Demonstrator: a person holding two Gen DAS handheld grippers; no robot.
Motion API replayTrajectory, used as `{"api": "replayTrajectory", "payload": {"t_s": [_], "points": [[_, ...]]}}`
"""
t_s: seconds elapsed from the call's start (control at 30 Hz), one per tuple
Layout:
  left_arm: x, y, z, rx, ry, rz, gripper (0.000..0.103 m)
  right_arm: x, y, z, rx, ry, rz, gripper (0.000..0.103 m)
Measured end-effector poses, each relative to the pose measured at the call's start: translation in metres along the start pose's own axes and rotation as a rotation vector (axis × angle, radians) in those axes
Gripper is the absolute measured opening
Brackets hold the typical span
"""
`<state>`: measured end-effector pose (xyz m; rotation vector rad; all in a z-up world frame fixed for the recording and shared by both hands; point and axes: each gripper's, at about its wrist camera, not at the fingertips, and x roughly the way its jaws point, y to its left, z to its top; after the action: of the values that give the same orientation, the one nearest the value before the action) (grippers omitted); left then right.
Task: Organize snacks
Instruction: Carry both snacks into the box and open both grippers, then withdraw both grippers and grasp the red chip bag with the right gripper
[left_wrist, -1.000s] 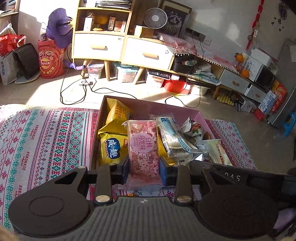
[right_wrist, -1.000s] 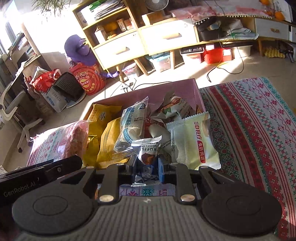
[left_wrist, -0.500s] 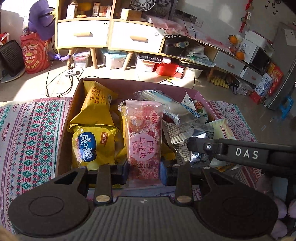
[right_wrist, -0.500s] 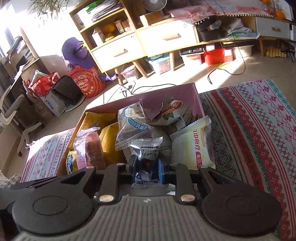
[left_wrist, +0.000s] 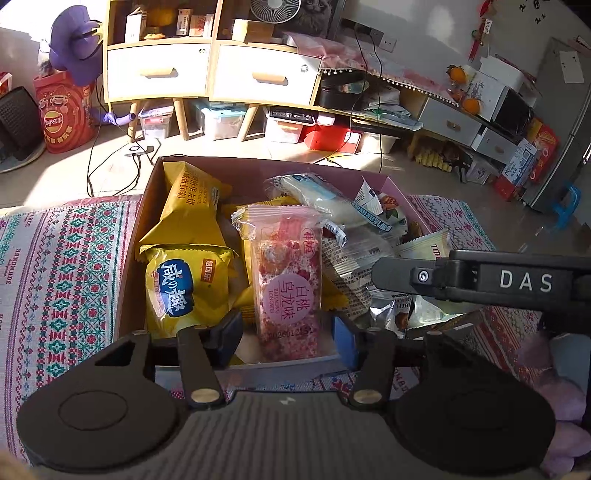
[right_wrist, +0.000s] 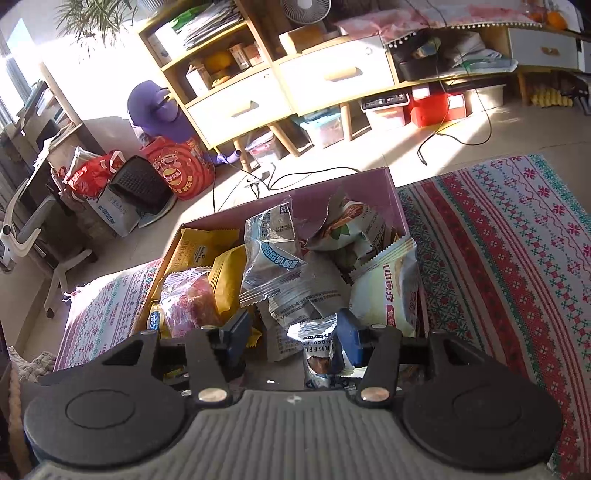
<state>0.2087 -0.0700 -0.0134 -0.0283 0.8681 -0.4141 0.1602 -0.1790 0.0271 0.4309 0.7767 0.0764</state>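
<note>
A pink cardboard box (left_wrist: 140, 236) on a patterned cloth holds several snack packets. My left gripper (left_wrist: 286, 332) is open over the box's near edge; a pink peach-oolong packet (left_wrist: 286, 280) stands free between its fingers, inside the box. Yellow packets (left_wrist: 184, 284) lie to its left. My right gripper (right_wrist: 291, 338) is open too, at the box's near edge (right_wrist: 166, 254); a silver truffle chocolate packet (right_wrist: 317, 347) rests against its right finger. A blue-white packet (right_wrist: 273, 251) and a pale green-white packet (right_wrist: 384, 295) lie in the box beyond. The right gripper's body shows in the left wrist view (left_wrist: 480, 280).
A red, green and white woven cloth (right_wrist: 517, 251) covers the surface around the box. Beyond are a wooden drawer cabinet (left_wrist: 207, 70), storage bins, cables on the floor, a red snack bucket (left_wrist: 62, 110) and a low side table at the right.
Both grippers have opened. The left one let go of the pink packet, which now stands in the box. The right one released the truffle packet. Both moved closer over the box.
</note>
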Motion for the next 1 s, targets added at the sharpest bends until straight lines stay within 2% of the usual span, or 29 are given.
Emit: {"api": "replayTrajectory", "payload": {"t_s": [0.13, 0.3, 0.5, 0.73, 0.87, 1.0], "points": [[-0.013, -0.002, -0.001, -0.006, -0.008, 0.014, 0.072, -0.013, -0.001, -0.001, 0.008, -0.007, -0.006, 0.062], [-0.035, -0.006, -0.009, 0.024, -0.021, 0.026, 0.082, -0.031, -0.006, -0.005, 0.027, -0.008, -0.014, 0.07], [-0.059, -0.01, -0.022, 0.02, -0.012, 0.044, 0.09, -0.05, -0.009, -0.016, 0.054, -0.005, -0.047, 0.078], [-0.085, -0.004, -0.034, -0.01, -0.006, 0.054, 0.1, -0.067, -0.009, -0.035, 0.058, 0.012, -0.081, 0.095], [-0.09, -0.002, -0.047, 0.025, -0.017, 0.103, 0.103, -0.069, -0.014, -0.052, 0.059, 0.024, -0.071, 0.097], [-0.089, 0.015, -0.057, -0.05, 0.014, 0.115, 0.103, -0.065, -0.016, -0.062, 0.056, 0.053, -0.087, 0.099]]}}
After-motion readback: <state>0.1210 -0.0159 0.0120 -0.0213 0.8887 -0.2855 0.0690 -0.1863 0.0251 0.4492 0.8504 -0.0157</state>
